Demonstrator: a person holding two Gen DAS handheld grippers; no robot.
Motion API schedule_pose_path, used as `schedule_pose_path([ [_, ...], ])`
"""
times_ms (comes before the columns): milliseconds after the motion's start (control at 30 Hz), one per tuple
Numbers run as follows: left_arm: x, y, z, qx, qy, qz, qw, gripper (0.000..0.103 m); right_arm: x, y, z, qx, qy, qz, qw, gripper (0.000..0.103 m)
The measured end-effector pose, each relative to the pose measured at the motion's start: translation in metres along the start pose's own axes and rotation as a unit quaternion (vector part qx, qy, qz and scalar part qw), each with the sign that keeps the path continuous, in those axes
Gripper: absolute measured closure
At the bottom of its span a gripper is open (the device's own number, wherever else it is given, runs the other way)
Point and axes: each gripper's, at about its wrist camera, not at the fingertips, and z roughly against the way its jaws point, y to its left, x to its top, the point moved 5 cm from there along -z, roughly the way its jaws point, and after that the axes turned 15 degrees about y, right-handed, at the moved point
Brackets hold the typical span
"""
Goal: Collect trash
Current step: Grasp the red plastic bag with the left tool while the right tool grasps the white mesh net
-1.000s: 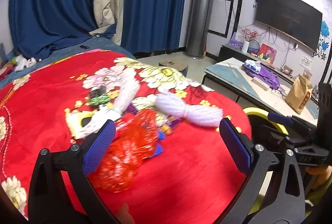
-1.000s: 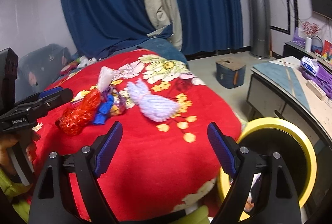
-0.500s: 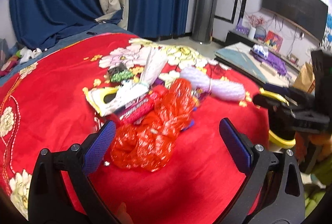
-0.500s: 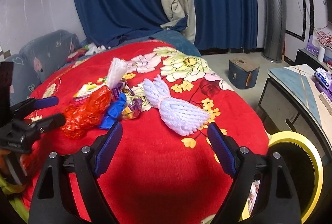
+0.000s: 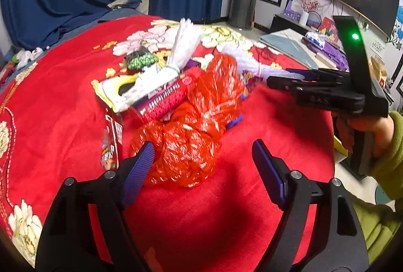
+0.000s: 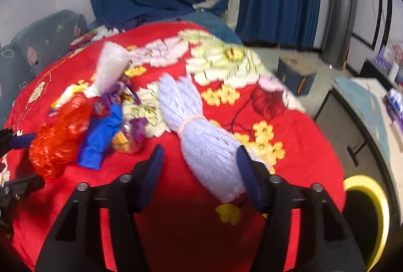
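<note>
Left wrist view: my left gripper (image 5: 201, 161) has come down toward the litter since a second ago, and the crumpled red plastic mesh bag (image 5: 191, 131), then lying ahead of the fingers, now fills the space just past them; the jaws have just been closing, yet they stand apart, the left blue pad at the bag's near edge, the right pad well clear of it, nothing pressed between them; I judge this the start of a grasp on the bag; behind it lie the long red snack wrapper (image 5: 168, 95), the white foam fruit net (image 5: 181, 48) and a yellow-and-white torn packet (image 5: 113, 88), all on the red flowered blanket (image 5: 63, 95); my right gripper (image 5: 279, 80) reaches in from the right, over the far side of the pile.

Right wrist view: my right gripper (image 6: 199, 171) has swung across and down from the blanket's edge onto the pale lilac foam net tied at its waist (image 6: 201, 136); its jaws have just been closing and straddle the net's near end, the right pad against the foam, the left pad apart from it; not yet clamped; the yellow-rimmed bin (image 6: 370, 199) sits low at right beside the blanket, so I judge the carry short; the blue wrapper (image 6: 100, 141) remains beside the red bag.
</note>
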Motion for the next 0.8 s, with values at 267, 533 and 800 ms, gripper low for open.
schedule_pose_path([
  [267, -0.004, 0.006, -0.014, 0.008, 0.023, 0.012, 0.9996, 0.065, -0.012, -0.013, 0.004, 0.015, -0.017, -0.042, 0.999, 0.073],
  [533, -0.006, 0.001, -0.007, -0.002, 0.017, 0.006, 0.9998, 0.086, -0.027, -0.017, 0.023, 0.046, -0.037, -0.073, 0.996, 0.078],
  [800, 0.004, 0.000, 0.025, -0.051, -0.034, 0.019, 0.9979, 0.088, -0.042, -0.024, 0.046, 0.070, -0.055, -0.088, 0.992, 0.083],
])
